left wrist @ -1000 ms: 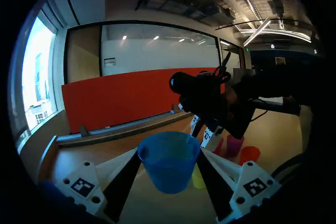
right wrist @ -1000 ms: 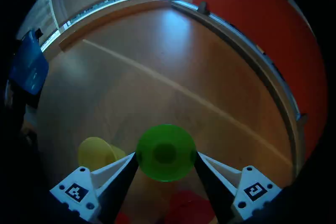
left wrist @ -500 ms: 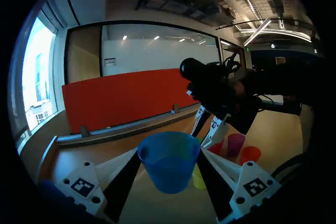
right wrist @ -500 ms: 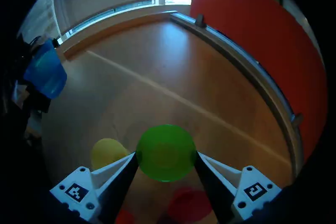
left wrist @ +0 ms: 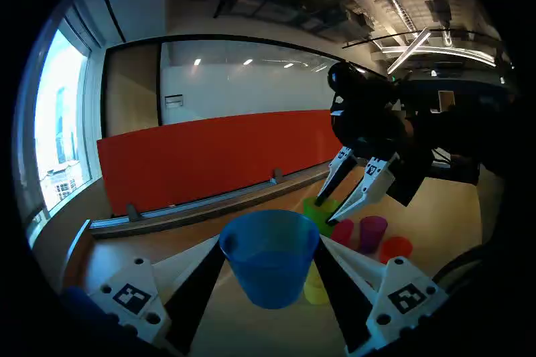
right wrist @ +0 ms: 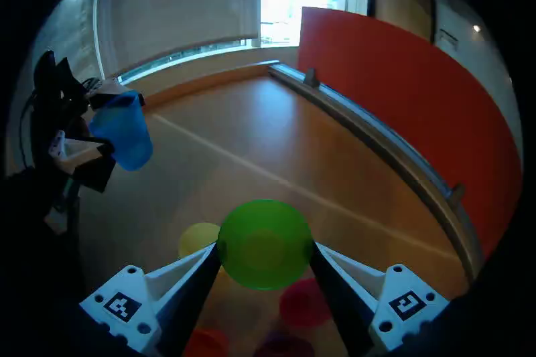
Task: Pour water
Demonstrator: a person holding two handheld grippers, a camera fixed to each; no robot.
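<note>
We find the table (right wrist: 268, 136) bare and open up to the rail (right wrist: 375, 137) and red panel (right wrist: 415, 82). Under the right gripper's (right wrist: 264, 251) green cup (right wrist: 264, 238), a yellow cup (right wrist: 195, 240), red cup (right wrist: 303, 303) and orange cup (right wrist: 204, 343) crowd the way; the left gripper's (right wrist: 115, 130) blue cup (right wrist: 128, 139) hangs farther off, beside the open stretch.

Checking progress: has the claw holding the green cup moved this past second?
Yes: in the left gripper view, the right claw swung up and right, past the red panel.

An orange-red partition panel (left wrist: 214, 156) runs along the edge of the pale wooden surface (right wrist: 254, 136), a grey metal rail (right wrist: 375, 136) at its foot and a window (left wrist: 60, 136) past one end. A yellow plastic cup (right wrist: 196, 236), a magenta cup (left wrist: 343, 230), a purple cup (left wrist: 372, 231) and an orange cup (left wrist: 395, 248) stand close together on the surface.
</note>
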